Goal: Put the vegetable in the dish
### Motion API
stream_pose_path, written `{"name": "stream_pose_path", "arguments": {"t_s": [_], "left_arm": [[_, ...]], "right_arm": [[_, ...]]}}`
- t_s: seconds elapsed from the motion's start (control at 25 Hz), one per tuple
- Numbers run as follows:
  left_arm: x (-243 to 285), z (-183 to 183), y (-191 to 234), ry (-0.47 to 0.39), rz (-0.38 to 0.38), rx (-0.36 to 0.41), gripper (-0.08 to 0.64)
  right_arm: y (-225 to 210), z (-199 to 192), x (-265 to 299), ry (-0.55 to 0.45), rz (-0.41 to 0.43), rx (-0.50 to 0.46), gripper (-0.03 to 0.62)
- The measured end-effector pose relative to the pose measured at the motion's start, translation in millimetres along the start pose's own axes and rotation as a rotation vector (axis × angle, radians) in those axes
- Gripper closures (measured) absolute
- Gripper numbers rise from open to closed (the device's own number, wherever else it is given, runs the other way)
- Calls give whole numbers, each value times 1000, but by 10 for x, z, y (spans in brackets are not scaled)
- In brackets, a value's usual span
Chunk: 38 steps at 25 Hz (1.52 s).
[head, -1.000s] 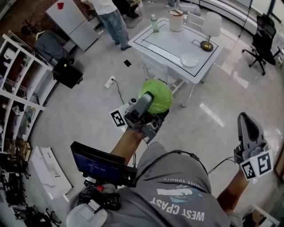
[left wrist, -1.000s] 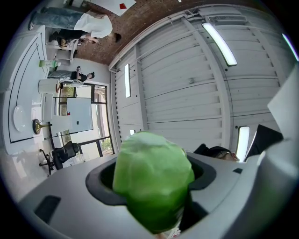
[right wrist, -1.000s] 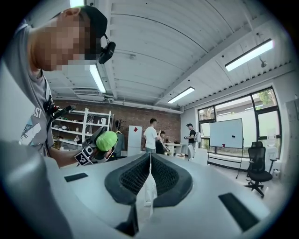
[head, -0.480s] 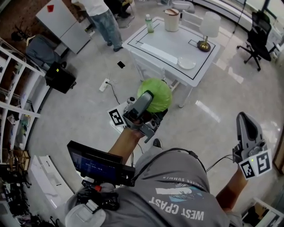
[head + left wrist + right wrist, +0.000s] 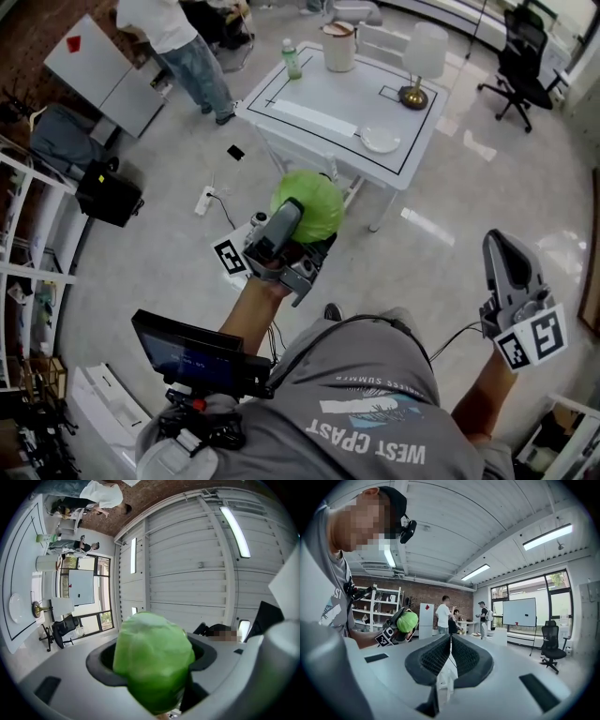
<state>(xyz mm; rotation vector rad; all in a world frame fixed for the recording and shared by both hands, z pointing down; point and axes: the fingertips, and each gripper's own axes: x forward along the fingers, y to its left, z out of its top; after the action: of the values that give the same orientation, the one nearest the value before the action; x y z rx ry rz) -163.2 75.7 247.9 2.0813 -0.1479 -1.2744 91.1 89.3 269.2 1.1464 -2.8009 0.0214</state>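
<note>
A round green cabbage (image 5: pixel 307 205) is held in my left gripper (image 5: pixel 298 217), whose jaws are shut on it at chest height above the floor. In the left gripper view the cabbage (image 5: pixel 153 660) fills the space between the jaws. A small white dish (image 5: pixel 380 140) lies on the white table (image 5: pixel 319 94) ahead of me; it shows at the left edge as the dish (image 5: pixel 15 608) in the left gripper view. My right gripper (image 5: pixel 502 267) is raised at my right side, shut and empty; its pads (image 5: pixel 451 656) meet with nothing between them. The cabbage (image 5: pixel 407 621) shows there too.
On the table stand a lamp (image 5: pixel 418 58), a white jug (image 5: pixel 337 45) and a green bottle (image 5: pixel 291 58). A person (image 5: pixel 176 42) stands left of it. Shelves (image 5: pixel 28 225) line the left wall, a black office chair (image 5: pixel 517 66) is far right, and cables lie on the floor (image 5: pixel 220 202).
I have walked closer to the table; it and the dish have slid lower and to the left in the head view. Both grippers keep their pose, the cabbage still held.
</note>
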Motion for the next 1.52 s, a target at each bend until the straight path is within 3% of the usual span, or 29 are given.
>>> {"name": "stream_pose_path", "arguments": {"t_s": [0.32,0.64,1.08,1.52], "left_arm": [[224,99,294,-25,27,20,227],[524,75,593,-49,56,88,225],[800,-94,1054,-56,95,108,227],[936,460,1356,5,70,56,226]], "right_arm": [[-416,46,215,0,27,3,583],[-968,66,447,-14,98,0,583],[-1565,-152,526,1,128,27,583],[-1550,31,1004,10,60,31,583]]}}
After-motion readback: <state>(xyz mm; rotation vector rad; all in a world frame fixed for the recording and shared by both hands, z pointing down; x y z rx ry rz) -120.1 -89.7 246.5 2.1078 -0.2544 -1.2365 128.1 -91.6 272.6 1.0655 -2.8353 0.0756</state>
